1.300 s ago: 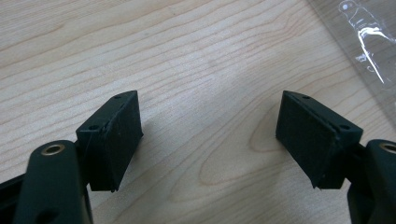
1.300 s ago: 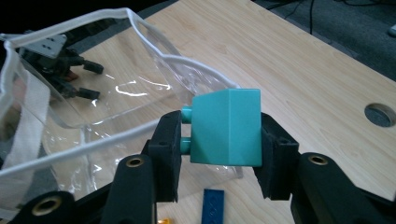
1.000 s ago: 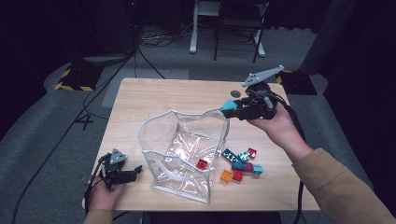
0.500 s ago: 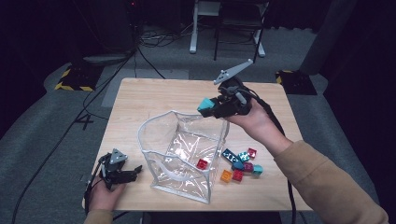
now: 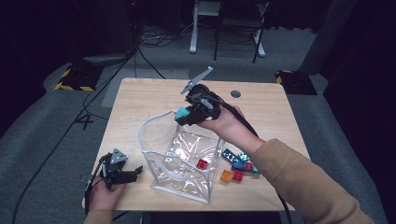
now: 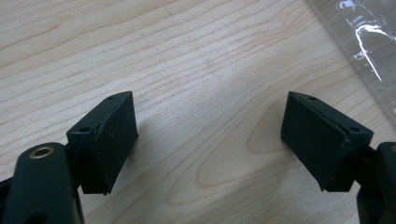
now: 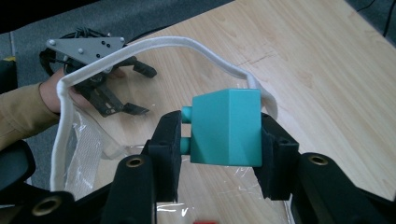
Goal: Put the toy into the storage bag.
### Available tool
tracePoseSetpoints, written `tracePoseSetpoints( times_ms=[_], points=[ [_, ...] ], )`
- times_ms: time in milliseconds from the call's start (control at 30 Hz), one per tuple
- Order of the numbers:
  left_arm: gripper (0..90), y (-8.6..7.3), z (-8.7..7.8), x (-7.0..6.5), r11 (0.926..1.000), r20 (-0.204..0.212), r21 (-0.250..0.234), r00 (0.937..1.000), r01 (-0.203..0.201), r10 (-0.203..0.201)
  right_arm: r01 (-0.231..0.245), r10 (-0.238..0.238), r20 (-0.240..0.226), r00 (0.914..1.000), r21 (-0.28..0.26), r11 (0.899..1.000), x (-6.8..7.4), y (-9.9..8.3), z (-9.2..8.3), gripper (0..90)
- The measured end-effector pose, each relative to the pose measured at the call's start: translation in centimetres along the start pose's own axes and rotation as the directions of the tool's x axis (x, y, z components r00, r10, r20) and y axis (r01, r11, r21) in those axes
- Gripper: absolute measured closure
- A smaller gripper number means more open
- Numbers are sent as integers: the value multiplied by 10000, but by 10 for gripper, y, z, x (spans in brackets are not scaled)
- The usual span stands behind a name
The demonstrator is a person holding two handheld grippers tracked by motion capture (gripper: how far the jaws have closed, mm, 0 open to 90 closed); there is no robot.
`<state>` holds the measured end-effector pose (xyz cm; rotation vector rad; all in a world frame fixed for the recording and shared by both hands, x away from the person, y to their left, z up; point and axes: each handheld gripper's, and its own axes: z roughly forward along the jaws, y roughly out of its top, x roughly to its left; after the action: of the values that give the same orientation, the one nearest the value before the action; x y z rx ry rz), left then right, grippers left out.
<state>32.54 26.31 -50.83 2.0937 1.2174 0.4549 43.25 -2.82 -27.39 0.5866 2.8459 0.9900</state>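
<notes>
Jaws of the right gripper [image 7: 219,135] are clamped on a teal plastic building block [image 7: 227,127]; the right gripper view shows the two round studs on the block's side pressing into one black pad while the other pad sits flat against the opposite face. From that view the block hangs just above the white-edged rim of the clear plastic pouch [image 7: 140,56], with the pouch's open mouth below and beyond it. The high view places the same gripper [image 5: 183,115] over the far rim of the pouch [image 5: 180,168], which stands open near the middle of the light wooden table [image 5: 280,112], and it adds what the close view leaves out: a small red block [image 5: 202,164] lying inside the pouch near its right wall, and a loose cluster of coloured blocks [image 5: 239,166] on the table just right of the pouch.

The left gripper [image 5: 122,173] rests at the near left corner of the table, well apart from the pouch's left side, held by the person's left hand [image 5: 103,198]. The left gripper view shows its two black pads [image 6: 109,140] standing wide apart over bare wood grain with nothing between them, and a corner of the pouch's clear film [image 6: 369,42] at the upper right. The right gripper view catches this gripper farther off, seen through the pouch rim.
</notes>
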Motion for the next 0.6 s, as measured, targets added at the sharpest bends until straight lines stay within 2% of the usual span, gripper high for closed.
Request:
tracePoseSetpoints(
  times_ms=[133, 200, 367, 433, 533, 567, 600],
  points=[
    [190, 0, 0, 0, 10000, 3, -2, 10000, -1, 1, 63, -62, -29, 10000, 315, 9995, 2, 4, 13, 567],
    [189, 0, 0, 0, 10000, 3, -1, 10000, -3, 3, 54, -52, -25, 10000, 803, 9968, 6, 7, 27, 567],
    [187, 0, 0, 0, 10000, -6, 2, 10000, -4, 4, 59, -54, -38, 10000, 1317, 9913, 7, 9, 43, 567],
    [187, 0, 0, 0, 10000, -2, 3, 10000, 6, -6, 45, -36, -54, 10000, 1712, 9852, 6, 11, 54, 567],
    [187, 0, 0, 0, 10000, 0, 10, 10000, 7, -7, 14, -10, -21, 10000, 1971, 9804, 5, 10, 61, 567],
    [187, 0, 0, 0, 10000, -1, 10, 10000, 1, -1, -45, 48, -6, 10000, 2254, 9743, 4, 10, 67, 567],
    [187, 0, 0, 0, 10000, -2, 8, 10000, 7, -7, -45, 48, -6, 10000, 2254, 9743, 4, 10, 67, 567]
  ],
)
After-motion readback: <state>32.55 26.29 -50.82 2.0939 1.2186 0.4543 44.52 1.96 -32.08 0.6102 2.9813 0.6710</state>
